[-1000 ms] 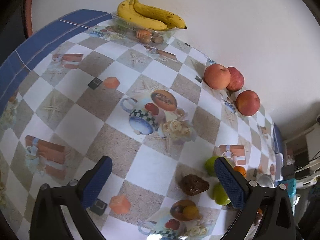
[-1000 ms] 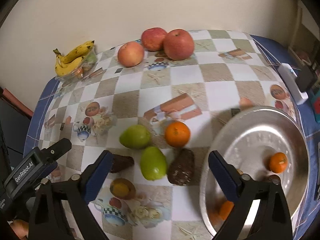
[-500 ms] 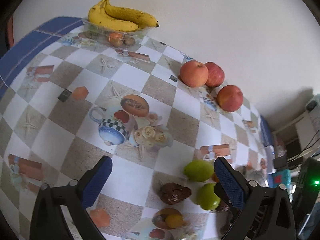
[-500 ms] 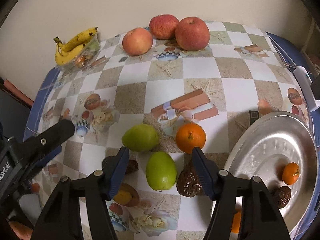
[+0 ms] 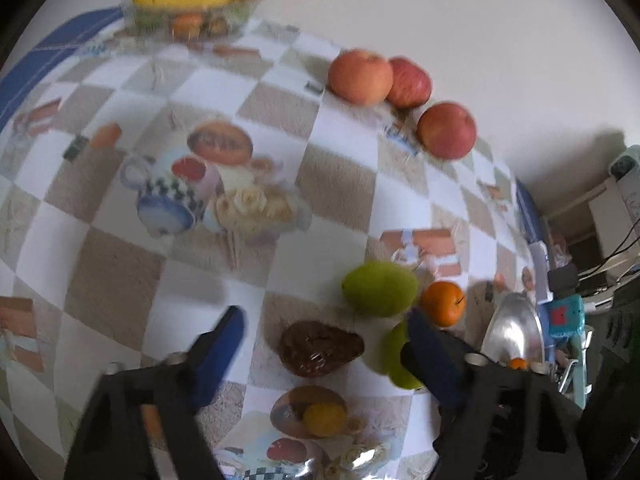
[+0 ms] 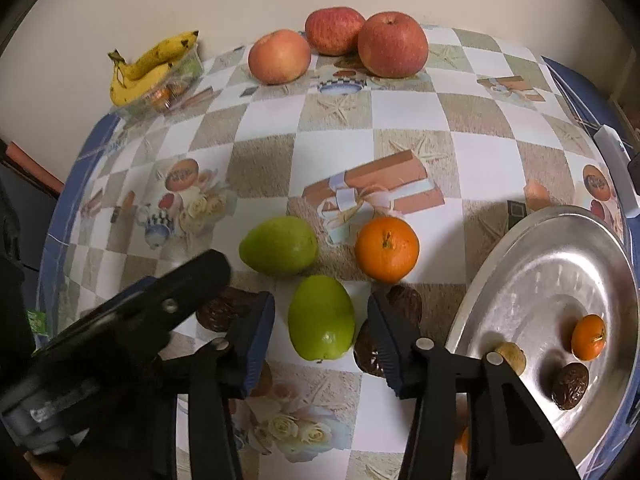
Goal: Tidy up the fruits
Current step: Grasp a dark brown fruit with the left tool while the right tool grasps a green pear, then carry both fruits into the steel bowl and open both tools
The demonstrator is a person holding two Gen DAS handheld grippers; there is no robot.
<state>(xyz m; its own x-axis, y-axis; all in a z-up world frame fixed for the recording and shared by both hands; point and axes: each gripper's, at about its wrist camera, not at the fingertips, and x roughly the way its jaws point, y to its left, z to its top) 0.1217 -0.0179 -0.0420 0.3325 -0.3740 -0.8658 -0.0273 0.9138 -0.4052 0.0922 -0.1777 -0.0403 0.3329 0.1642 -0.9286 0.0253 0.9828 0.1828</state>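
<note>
My right gripper (image 6: 322,338) is open, its blue fingers on either side of a green pear (image 6: 321,318) on the checked tablecloth, not closed on it. A second green pear (image 6: 279,245) and an orange (image 6: 386,249) lie just beyond. My left gripper (image 5: 326,344) is open around a dark brown fruit (image 5: 320,348); it shows as a black arm (image 6: 132,316) in the right wrist view. The near pear (image 5: 394,356), far pear (image 5: 380,289) and orange (image 5: 443,303) show in the left wrist view.
A silver tray (image 6: 540,264) at the right holds a small orange (image 6: 588,337), a brown fruit (image 6: 570,386) and a nut. Three red apples (image 6: 392,44) line the wall. Bananas (image 6: 148,66) lie on a clear box at the far left corner.
Both grippers moved forward and down toward the fruit cluster. The right jaws narrowed around the near green pear; the left gripper closed in on the dark brown fruit.
</note>
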